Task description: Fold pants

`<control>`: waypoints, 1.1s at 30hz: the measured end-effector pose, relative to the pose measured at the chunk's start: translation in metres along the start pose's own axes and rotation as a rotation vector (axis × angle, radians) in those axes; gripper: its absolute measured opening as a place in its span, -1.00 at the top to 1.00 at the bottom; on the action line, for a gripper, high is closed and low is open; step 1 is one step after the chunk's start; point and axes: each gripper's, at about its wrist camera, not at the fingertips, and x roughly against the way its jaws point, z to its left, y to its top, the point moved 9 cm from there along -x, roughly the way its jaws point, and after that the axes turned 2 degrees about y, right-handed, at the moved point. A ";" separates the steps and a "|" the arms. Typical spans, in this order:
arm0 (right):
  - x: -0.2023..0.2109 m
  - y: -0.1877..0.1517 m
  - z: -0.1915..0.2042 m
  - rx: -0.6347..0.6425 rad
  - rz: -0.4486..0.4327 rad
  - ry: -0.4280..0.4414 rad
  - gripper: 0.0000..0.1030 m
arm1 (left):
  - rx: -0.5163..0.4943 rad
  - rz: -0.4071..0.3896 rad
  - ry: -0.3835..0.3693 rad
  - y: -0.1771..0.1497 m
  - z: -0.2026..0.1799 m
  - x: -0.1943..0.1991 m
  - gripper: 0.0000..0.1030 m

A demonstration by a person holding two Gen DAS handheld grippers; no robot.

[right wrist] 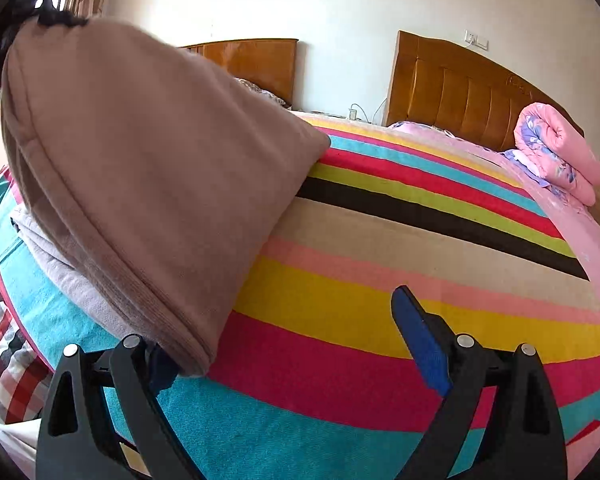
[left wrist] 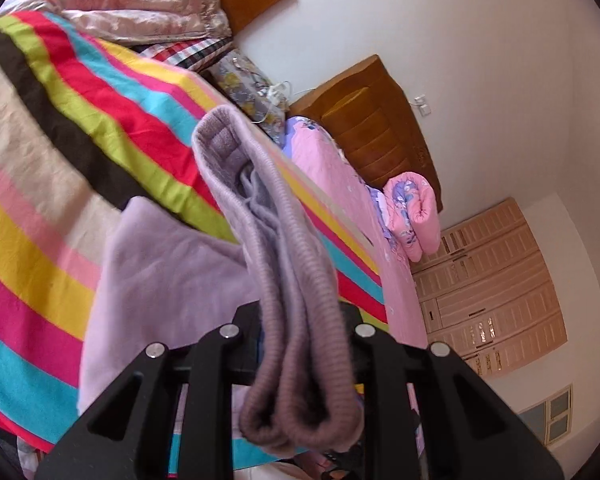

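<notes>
No readable text anywhere (perhaps a carved emblem on the headboard (right wrist: 518,82), too blurred)

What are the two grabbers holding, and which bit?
The left gripper pinches the pants by their ribbed waistband. The right gripper is open, holding nothing.

One pants (left wrist: 284,264), two headboards (right wrist: 472,96)

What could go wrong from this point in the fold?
1. The left gripper pinches only the bunched ribbed waistband of the pants; thick, doubled layers could slip out while lifted.
2. The right gripper is open, with the ribbed edge beside just one finger, so closing now may miss it.
3. Much fabric still drapes on the striped bedspread and could drag into creases.
</notes>
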 end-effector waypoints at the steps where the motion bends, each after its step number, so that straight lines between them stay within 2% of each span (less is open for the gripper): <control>1: -0.001 -0.003 -0.002 -0.017 0.002 0.023 -0.78 | 0.034 0.010 0.043 -0.008 0.043 -0.012 0.58; 2: -0.002 -0.003 -0.001 -0.025 0.001 0.037 -0.78 | 0.084 0.047 0.060 -0.019 0.080 -0.028 0.57; 3: -0.001 -0.003 -0.003 -0.016 0.000 0.036 -0.78 | 0.107 0.035 -0.031 -0.025 0.098 -0.036 0.55; 4: 0.000 -0.003 -0.002 -0.005 0.002 0.036 -0.78 | 0.089 -0.003 -0.114 -0.025 0.099 -0.031 0.55; 7: -0.001 -0.004 -0.003 -0.017 0.031 0.062 -0.79 | -0.027 -0.032 -0.049 -0.026 0.090 -0.027 0.51; 10: 0.003 -0.006 0.000 -0.025 0.081 0.144 -0.79 | -0.066 -0.050 0.021 -0.020 0.087 -0.021 0.35; 11: 0.009 -0.007 0.003 -0.016 0.091 0.183 -0.80 | -0.078 -0.076 0.070 -0.018 0.087 -0.013 0.27; 12: 0.016 -0.010 0.000 -0.006 0.095 0.222 -0.80 | -0.086 -0.127 0.149 -0.015 0.089 0.000 0.05; 13: 0.025 -0.016 0.000 0.011 0.113 0.266 -0.80 | -0.093 -0.192 0.263 -0.012 0.094 0.015 -0.04; 15: 0.048 -0.018 -0.002 0.015 0.099 0.343 -0.80 | -0.118 -0.292 0.472 -0.011 0.094 0.046 -0.07; 16: 0.058 -0.009 -0.003 -0.005 0.070 0.391 -0.80 | -0.167 -0.315 0.571 -0.013 0.085 0.056 -0.06; 17: 0.063 0.004 -0.006 -0.025 0.038 0.423 -0.80 | -0.261 -0.331 0.605 -0.017 0.064 0.058 -0.06; 19: 0.059 0.040 -0.007 -0.031 -0.018 0.468 -0.80 | -0.419 -0.309 0.553 -0.032 0.019 0.044 -0.10; 21: 0.042 0.078 0.002 -0.006 -0.057 0.535 -0.81 | -0.529 -0.236 0.430 -0.049 -0.017 0.012 -0.13; 22: 0.029 0.095 0.011 0.020 -0.057 0.581 -0.81 | -0.567 -0.209 0.418 -0.054 -0.023 -0.002 -0.16; 24: -0.004 0.123 0.027 0.094 -0.049 0.615 -0.81 | -0.590 -0.154 0.471 -0.065 -0.014 -0.031 -0.16; 26: -0.039 0.138 0.048 0.165 0.027 0.676 -0.83 | -0.526 -0.102 0.518 -0.072 0.016 -0.043 -0.12; 28: -0.077 0.142 0.060 0.268 0.081 0.641 -0.83 | -0.524 -0.120 0.485 -0.081 0.027 -0.040 -0.06; 29: -0.100 0.140 0.059 0.292 0.138 0.604 -0.83 | -0.516 -0.112 0.479 -0.081 0.029 -0.039 -0.06; 30: -0.118 0.140 0.052 0.286 0.162 0.570 -0.83 | -0.508 -0.106 0.479 -0.081 0.030 -0.040 -0.06; 32: -0.134 0.158 0.029 0.191 0.126 0.546 -0.83 | -0.491 -0.097 0.486 -0.079 0.031 -0.042 -0.06; 33: -0.141 0.169 0.014 0.133 0.107 0.484 -0.83 | -0.489 -0.092 0.494 -0.078 0.032 -0.043 -0.06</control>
